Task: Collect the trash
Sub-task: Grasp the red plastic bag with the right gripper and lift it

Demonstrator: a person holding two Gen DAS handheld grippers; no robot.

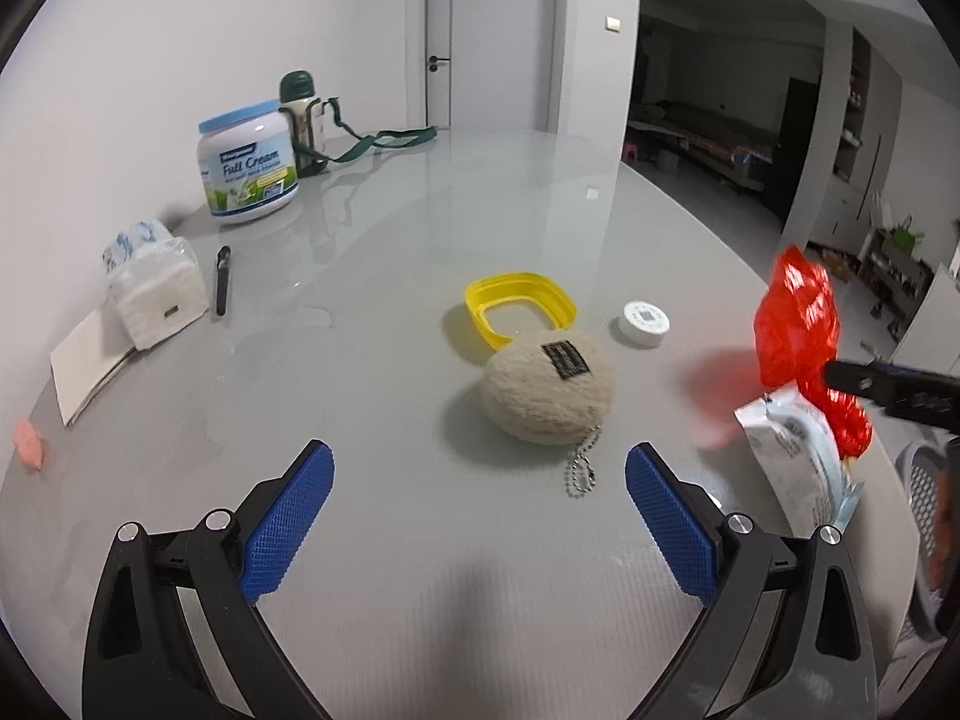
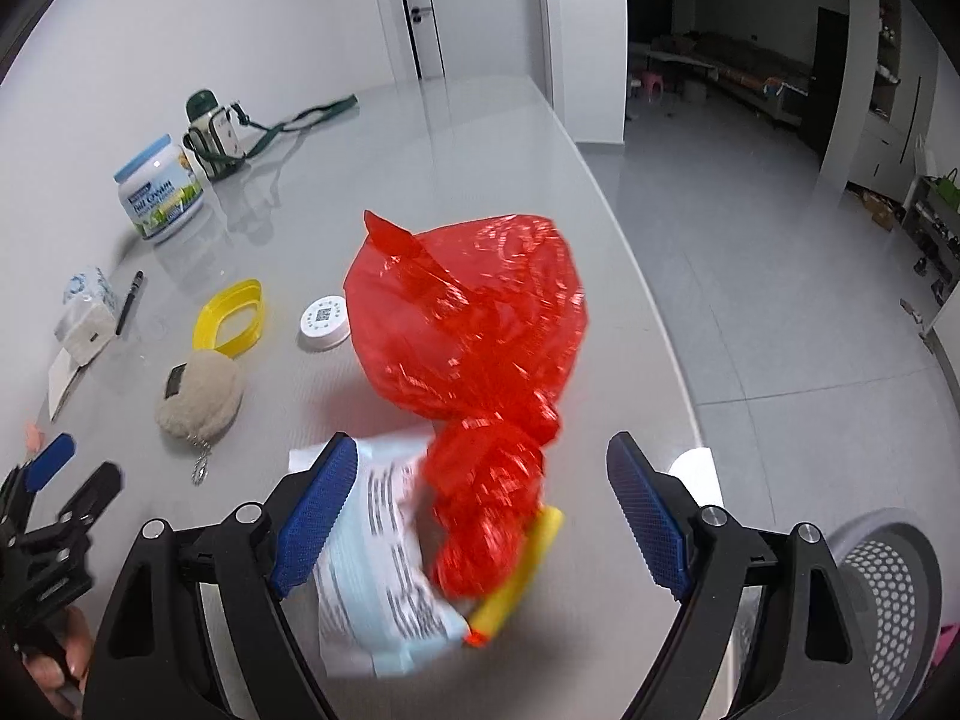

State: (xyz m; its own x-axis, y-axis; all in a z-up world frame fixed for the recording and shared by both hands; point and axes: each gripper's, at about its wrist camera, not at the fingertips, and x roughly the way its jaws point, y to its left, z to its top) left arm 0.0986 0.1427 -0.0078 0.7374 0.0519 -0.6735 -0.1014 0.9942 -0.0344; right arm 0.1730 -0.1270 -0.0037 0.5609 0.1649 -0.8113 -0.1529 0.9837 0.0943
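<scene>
A crumpled red plastic bag (image 2: 474,330) and a white-and-blue wrapper (image 2: 384,570) lie near the table's right edge, with a yellow piece (image 2: 522,564) under the bag. My right gripper (image 2: 480,522) is open, its blue pads on either side of this trash, which looks blurred. In the left wrist view the red bag (image 1: 798,330) and wrapper (image 1: 798,456) are at the right, with the right gripper's finger (image 1: 888,387) against the bag. My left gripper (image 1: 480,516) is open and empty, just short of a beige plush keychain (image 1: 549,390).
A yellow ring lid (image 1: 519,306), a white round cap (image 1: 643,323), a milk powder tub (image 1: 249,162), a green-capped flask (image 1: 303,120), a tissue pack (image 1: 153,285), a pen (image 1: 222,279), papers (image 1: 87,366) and a pink scrap (image 1: 29,444) lie on the grey table. A perforated white bin (image 2: 882,588) stands below its right edge.
</scene>
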